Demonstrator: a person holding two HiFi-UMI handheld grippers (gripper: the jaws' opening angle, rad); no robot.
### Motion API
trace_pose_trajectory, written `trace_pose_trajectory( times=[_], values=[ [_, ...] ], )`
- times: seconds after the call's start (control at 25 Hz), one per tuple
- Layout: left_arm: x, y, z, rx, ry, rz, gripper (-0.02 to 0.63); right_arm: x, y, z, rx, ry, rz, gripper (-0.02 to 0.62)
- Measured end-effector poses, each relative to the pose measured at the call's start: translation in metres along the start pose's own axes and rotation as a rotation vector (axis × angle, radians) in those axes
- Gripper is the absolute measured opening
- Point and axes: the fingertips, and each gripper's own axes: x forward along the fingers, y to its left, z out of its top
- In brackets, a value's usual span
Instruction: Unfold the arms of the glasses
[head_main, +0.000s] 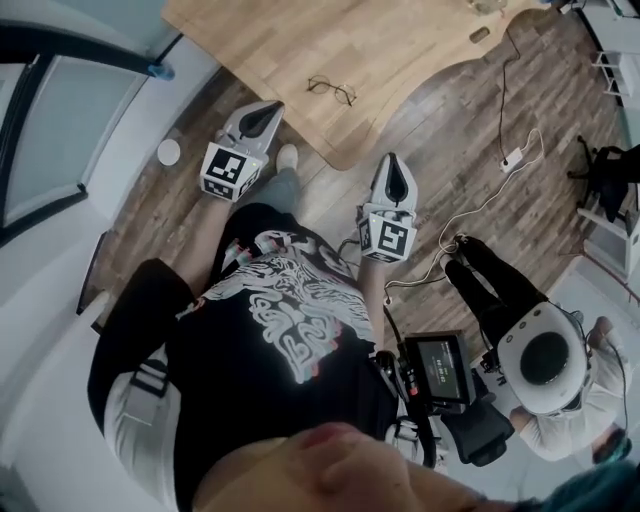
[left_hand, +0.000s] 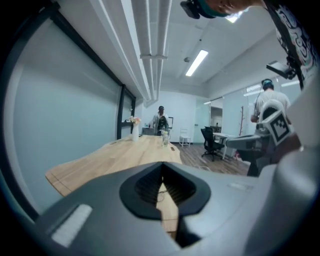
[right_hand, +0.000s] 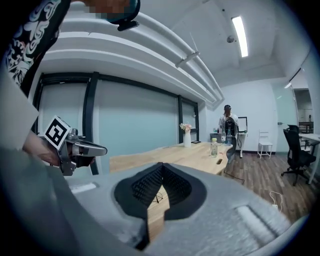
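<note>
A pair of thin dark-rimmed glasses (head_main: 331, 90) lies on the light wooden table (head_main: 300, 40), near its front edge. Both grippers hang in the air short of the table and point toward it. My left gripper (head_main: 273, 107) is below and left of the glasses, its jaws closed tip to tip and empty. My right gripper (head_main: 392, 162) is below and right of them, also shut on nothing. In the left gripper view the glasses (left_hand: 161, 194) show through the hollow behind the closed tips of the left gripper (left_hand: 162, 164). The right gripper (right_hand: 161, 165) frames the glasses (right_hand: 157, 198) the same way.
A second person (head_main: 545, 360) in a white cap stands at the right on the wood floor. A white cable and power strip (head_main: 512, 158) lie on the floor. A vase (right_hand: 186, 136) and a bottle (right_hand: 214, 147) stand far down the table. A glass wall runs along the left.
</note>
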Motion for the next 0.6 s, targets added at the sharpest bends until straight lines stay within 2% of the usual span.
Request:
trace_pose_trajectory(
  times=[0.24,0.4,0.6],
  values=[
    [0.036,0.04,-0.006,0.015,0.041,-0.06,-0.011,0.058,0.009,-0.018,-0.051,0.07,0.011,-0.002],
    [0.062,0.058,-0.002,0.054,0.062,-0.105,-0.011,0.088,0.01,-0.01,-0.087,0.1,0.009,-0.002],
    [0.079,0.067,-0.017,0.043,0.081,-0.135,-0.011,0.105,0.019,-0.012,-0.128,0.132,0.041,-0.001]
  ],
)
